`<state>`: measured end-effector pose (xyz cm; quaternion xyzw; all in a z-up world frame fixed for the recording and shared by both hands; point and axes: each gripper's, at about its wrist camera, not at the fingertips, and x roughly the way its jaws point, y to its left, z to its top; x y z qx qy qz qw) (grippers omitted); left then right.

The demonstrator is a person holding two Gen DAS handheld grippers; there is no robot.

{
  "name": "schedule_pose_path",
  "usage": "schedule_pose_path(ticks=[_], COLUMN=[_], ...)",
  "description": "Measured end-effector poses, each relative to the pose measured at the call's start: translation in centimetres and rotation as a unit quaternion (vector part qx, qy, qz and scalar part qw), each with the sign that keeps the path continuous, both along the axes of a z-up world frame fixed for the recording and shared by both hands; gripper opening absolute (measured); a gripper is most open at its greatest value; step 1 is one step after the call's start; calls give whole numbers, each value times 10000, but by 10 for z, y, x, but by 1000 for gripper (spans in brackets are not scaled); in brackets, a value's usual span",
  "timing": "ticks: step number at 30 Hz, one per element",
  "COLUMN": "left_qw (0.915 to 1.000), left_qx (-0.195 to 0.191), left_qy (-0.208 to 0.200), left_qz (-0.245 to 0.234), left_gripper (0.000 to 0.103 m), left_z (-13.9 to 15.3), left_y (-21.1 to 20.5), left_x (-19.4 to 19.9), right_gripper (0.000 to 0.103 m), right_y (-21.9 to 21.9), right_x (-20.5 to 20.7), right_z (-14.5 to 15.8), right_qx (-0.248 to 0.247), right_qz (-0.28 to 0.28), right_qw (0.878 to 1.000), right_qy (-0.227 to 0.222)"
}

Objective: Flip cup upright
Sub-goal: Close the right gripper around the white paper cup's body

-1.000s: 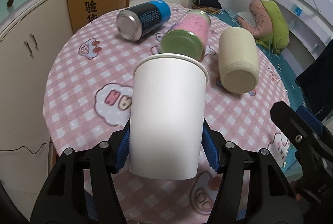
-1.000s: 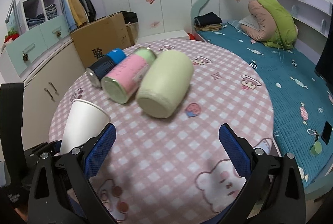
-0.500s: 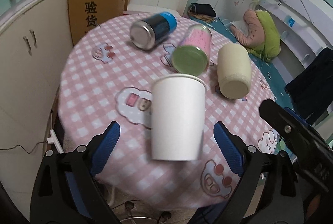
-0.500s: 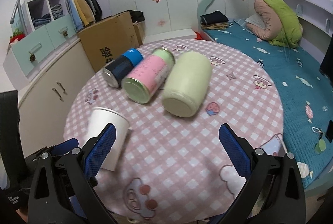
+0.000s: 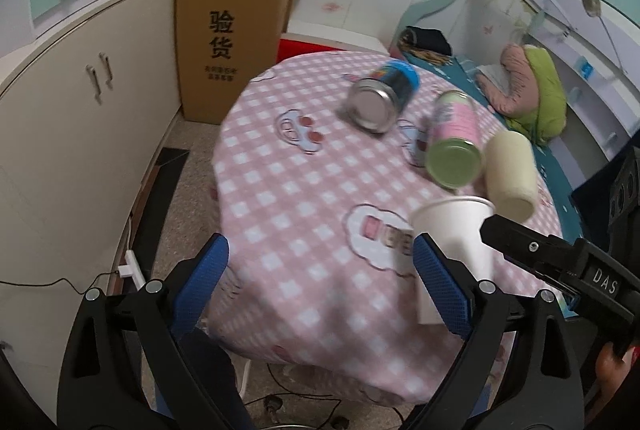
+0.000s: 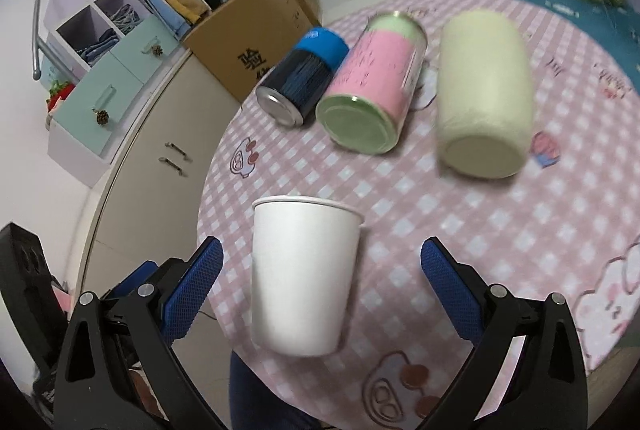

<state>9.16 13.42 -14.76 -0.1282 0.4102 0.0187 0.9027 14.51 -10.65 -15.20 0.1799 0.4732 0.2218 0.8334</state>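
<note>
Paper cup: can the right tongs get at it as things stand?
Probably yes. The white paper cup stands upright, rim up, near the table's edge, between the open right tongs, left of centre in the gap. The three cans lie beyond it; nothing sits between the blue pads and the cup.

White cup (image 6: 302, 272); pink-white checked tablecloth (image 6: 500, 230) (cartoon prints); blue-padded gripper fingers (image 6: 192, 288); cream bottle (image 6: 482, 92).

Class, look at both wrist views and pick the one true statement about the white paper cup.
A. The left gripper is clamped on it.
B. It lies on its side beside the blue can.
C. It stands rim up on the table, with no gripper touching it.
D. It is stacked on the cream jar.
C: the white paper cup stands rim up on the table, between the open fingers of the right gripper without contact, and the left gripper is open and off to its side.
</note>
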Motion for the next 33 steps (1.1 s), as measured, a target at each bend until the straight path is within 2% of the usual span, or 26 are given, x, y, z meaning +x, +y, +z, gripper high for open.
schedule_pose_path(ticks=[11,25,29,32,33], left_qw=[9996,9995,9995,9996,9996], left_qx=[-97,-97,-103,-112,-121], left_qy=[99,148,153,151,148], left_qz=[254,264,247,222,207], left_gripper=[94,94,94,94,94], left_z=[-12,-14,-14,-14,-14], left_y=[30,34,33,32,31], left_x=[12,18,19,21,21], right_gripper=[96,95,88,69,69], right_y=[17,29,32,33,32], right_x=[19,33,33,32,31], right_z=[-13,-24,-24,-24,-24], right_qx=[-52,-163,-124,-214,-214], right_qz=[61,167,233,260,264], right_qw=[9995,9989,9989,9989,9989], right_qy=[291,405,385,329,319])
